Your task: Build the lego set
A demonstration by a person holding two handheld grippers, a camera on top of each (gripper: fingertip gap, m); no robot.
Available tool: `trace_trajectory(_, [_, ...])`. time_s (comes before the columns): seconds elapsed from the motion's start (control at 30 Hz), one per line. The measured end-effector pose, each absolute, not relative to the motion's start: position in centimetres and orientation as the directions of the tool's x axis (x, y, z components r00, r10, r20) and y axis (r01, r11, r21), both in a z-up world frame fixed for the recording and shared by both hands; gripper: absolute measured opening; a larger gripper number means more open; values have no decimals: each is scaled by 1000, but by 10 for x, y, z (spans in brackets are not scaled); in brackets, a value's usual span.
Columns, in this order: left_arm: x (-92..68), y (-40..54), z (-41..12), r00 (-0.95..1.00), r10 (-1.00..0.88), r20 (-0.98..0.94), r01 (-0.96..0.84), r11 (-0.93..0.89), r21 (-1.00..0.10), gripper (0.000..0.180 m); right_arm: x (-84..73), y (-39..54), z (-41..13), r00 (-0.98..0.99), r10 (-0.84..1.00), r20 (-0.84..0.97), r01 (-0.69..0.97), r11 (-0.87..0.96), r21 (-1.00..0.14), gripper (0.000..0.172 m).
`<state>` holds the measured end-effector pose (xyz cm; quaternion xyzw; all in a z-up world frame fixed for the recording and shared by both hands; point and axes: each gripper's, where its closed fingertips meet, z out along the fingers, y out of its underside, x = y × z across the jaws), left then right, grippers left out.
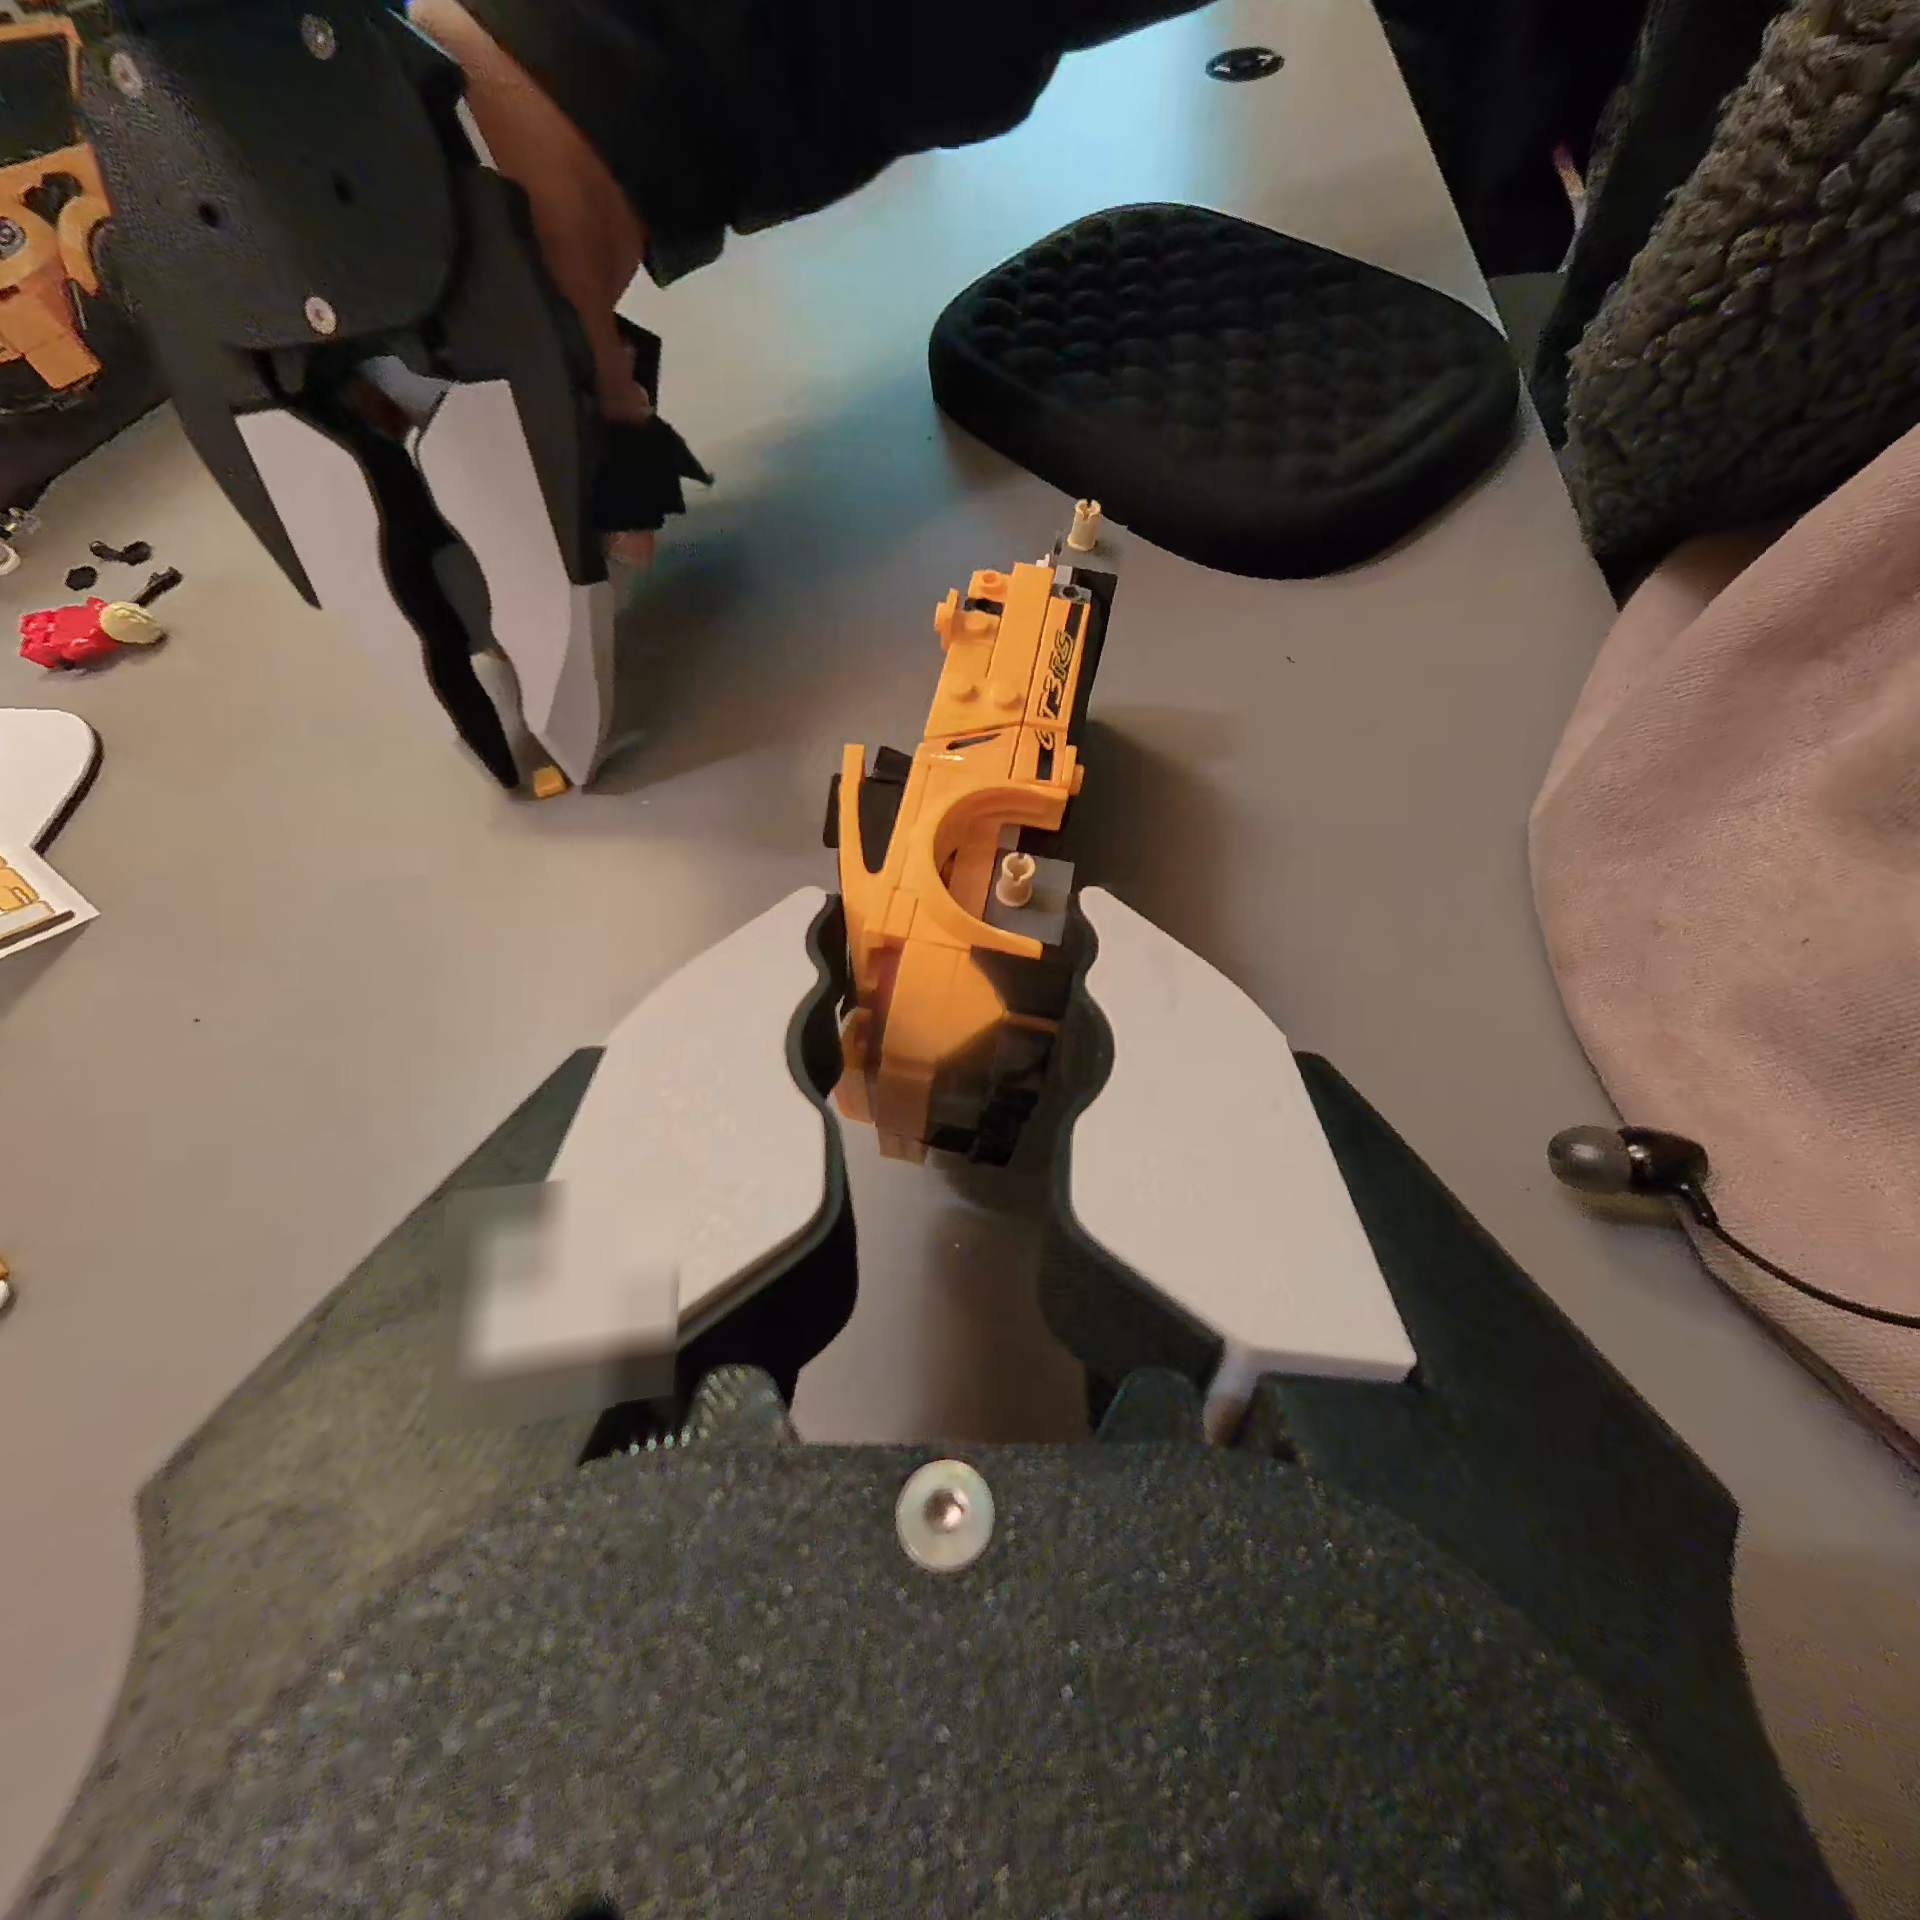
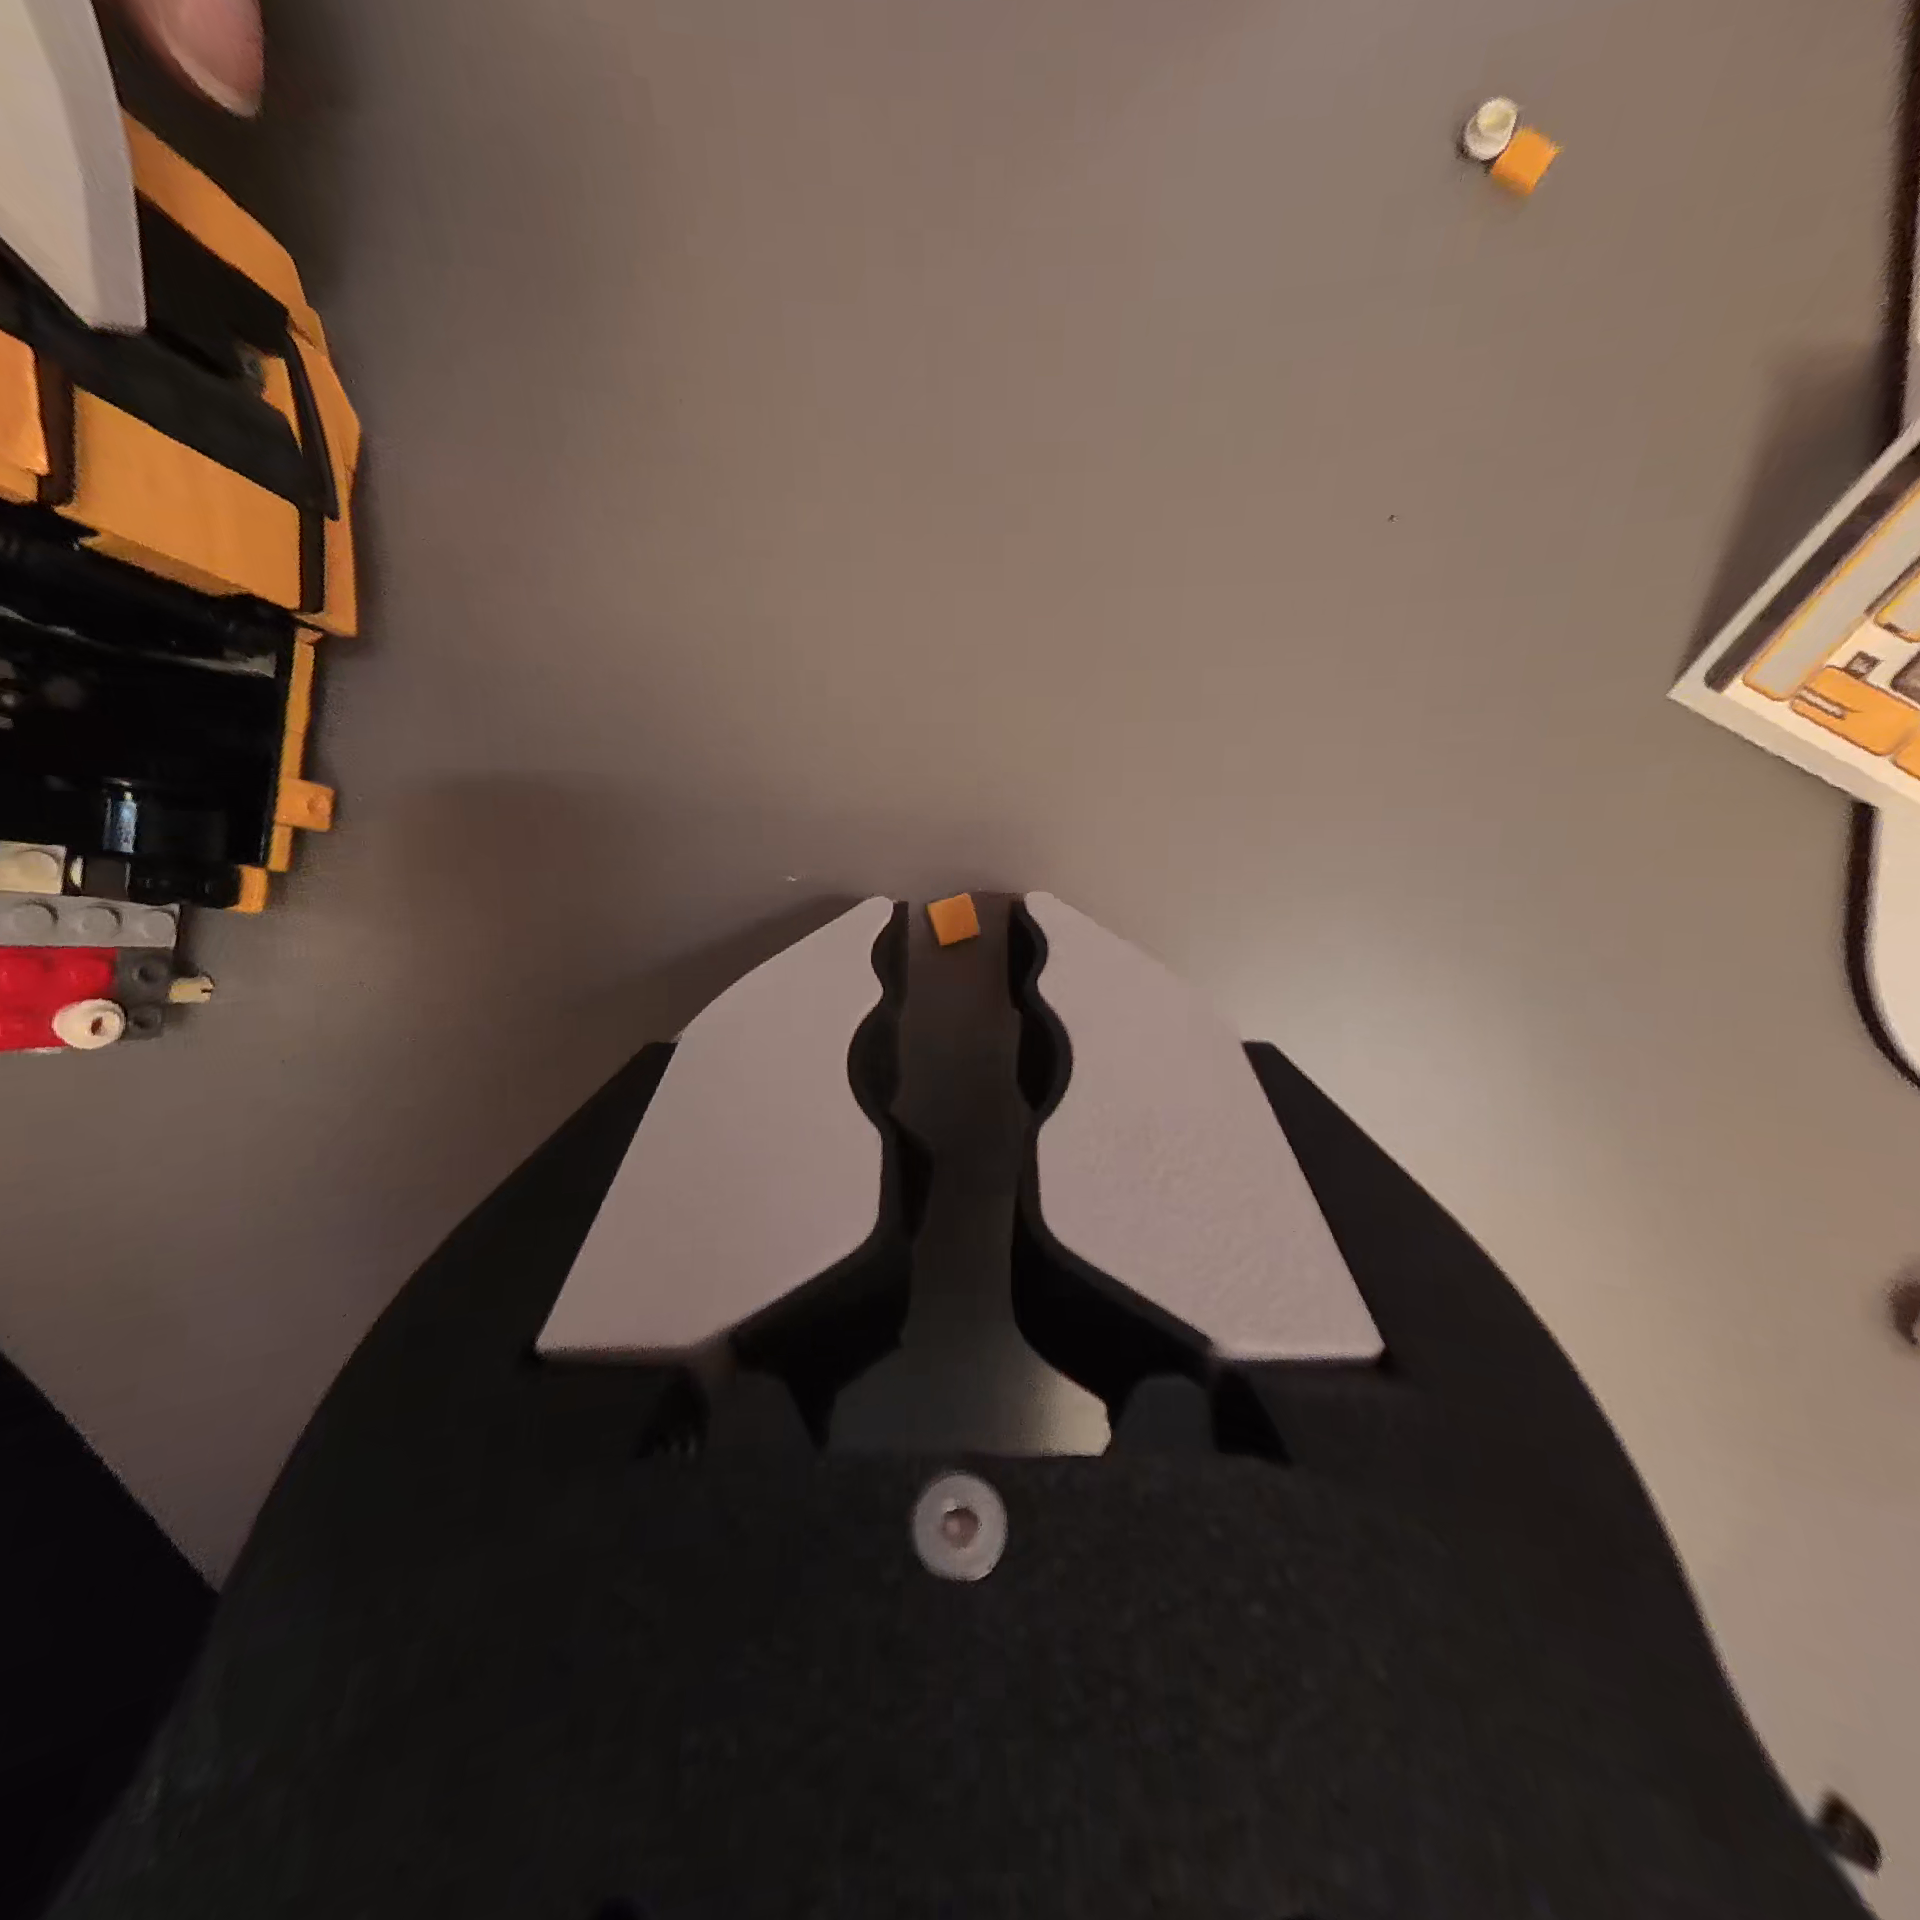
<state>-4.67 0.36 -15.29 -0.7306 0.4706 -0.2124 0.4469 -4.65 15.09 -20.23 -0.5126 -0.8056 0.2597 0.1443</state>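
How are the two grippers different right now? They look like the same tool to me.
The left gripper is clamped on an orange-and-black brick car; the right gripper grips nothing, a tiny orange tile lying loose between its fingers. The left's jaws stand wider. Both share grey fingers with black pads.

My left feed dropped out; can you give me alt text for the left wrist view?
The left gripper clamps an orange and black brick car above a grey table. Further left, the right gripper stands tips down over a small orange tile. A black pad lies behind.
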Motion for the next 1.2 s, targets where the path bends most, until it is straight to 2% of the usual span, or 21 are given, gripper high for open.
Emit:
trace_trajectory(0.13, [-47,3,-153,467,-879,-94,-488,-168,-856,40,-50,152,-202,-446,892,-72,750,328,-574,7])
trace_trajectory(0.3, [-48,4,-153,471,-878,-80,-481,-180,-858,40,-48,147,-201,-443,896,-37,737,341,-583,7])
trace_trajectory(0.43, [-49,5,-153,487,-872,-45,-468,-217,-856,40,-41,124,-171,-403,913,-62,698,263,-666,7])
trace_trajectory(0.53, [-50,6,-154,506,-863,-1,-447,-261,-855,40,-27,99,-143,-363,927,-97,700,203,-685,7])
trace_trajectory(0.67, [-50,8,-154,518,-855,4,-445,-273,-853,40,-9,66,-128,-303,939,-161,734,122,-668,7])
trace_trajectory(0.8, [-50,8,-154,522,-853,2,-446,-275,-852,40,-1,44,-135,-296,942,-158,762,133,-634,7])
trace_trajectory(1.2, [-49,11,-156,521,-854,-21,-461,-261,-848,40,-6,36,-140,-289,943,-165,764,123,-633,8])
